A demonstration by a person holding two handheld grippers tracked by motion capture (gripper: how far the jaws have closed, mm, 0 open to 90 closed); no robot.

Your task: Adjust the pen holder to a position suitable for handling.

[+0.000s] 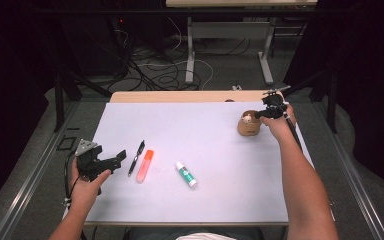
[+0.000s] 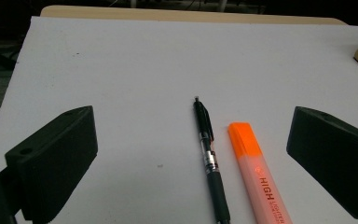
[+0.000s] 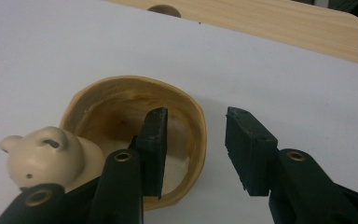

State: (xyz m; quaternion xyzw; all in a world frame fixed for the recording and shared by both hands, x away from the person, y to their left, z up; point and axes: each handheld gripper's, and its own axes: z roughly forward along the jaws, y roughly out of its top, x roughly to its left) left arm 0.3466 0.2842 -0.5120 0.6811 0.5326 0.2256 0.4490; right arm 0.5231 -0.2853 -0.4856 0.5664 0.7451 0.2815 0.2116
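Observation:
A tan wooden cup [image 1: 248,127] with a small cream bear figure [image 3: 44,156] on its rim stands at the far right of the white board. My right gripper [image 1: 260,114] hangs over it. In the right gripper view this gripper [image 3: 193,126] straddles the cup wall [image 3: 193,116]: one jaw is inside the cup, the other outside, with a gap on each side, so it is open. My left gripper [image 1: 117,159] sits low at the near left, open wide and empty. In its own view the left gripper [image 2: 193,126] frames a black pen [image 2: 209,158] and an orange highlighter [image 2: 256,172].
The pen [image 1: 136,158], the highlighter [image 1: 144,165] and a white glue stick with a green label [image 1: 186,174] lie in a row near the front. The white board [image 1: 205,200] covers a wooden table [image 1: 180,96]. Metal rails run along both sides.

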